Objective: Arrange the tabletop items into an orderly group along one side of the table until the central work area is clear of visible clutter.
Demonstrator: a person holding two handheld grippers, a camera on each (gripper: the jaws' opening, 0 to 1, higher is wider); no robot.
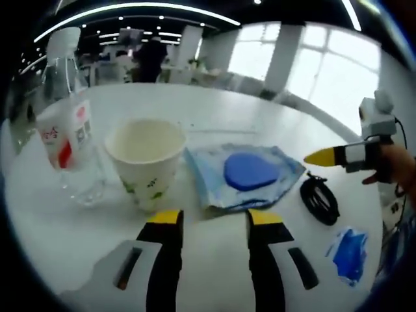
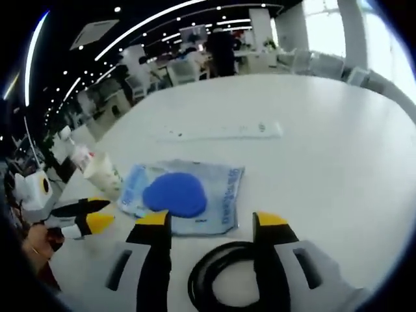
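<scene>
A clear water bottle (image 1: 65, 133) with a red-and-white label stands at the left, and a white paper cup (image 1: 146, 159) is beside it. A pale blue packet (image 1: 244, 172) with a dark blue round patch lies flat in the middle. Right of it lie a coiled black cable (image 1: 318, 198) and a small blue wrapper (image 1: 349, 253). My left gripper (image 1: 214, 218) is open just short of the cup and packet. My right gripper (image 2: 211, 221) is open, with the cable (image 2: 221, 273) lying between its jaws and the packet (image 2: 185, 195) just ahead.
The white table (image 2: 325, 149) stretches wide and bare beyond the items. A long white strip (image 2: 221, 133) lies flat behind the packet. The cup (image 2: 104, 174) and left gripper (image 2: 97, 214) appear at the left of the right gripper view. Office desks and a person are far behind.
</scene>
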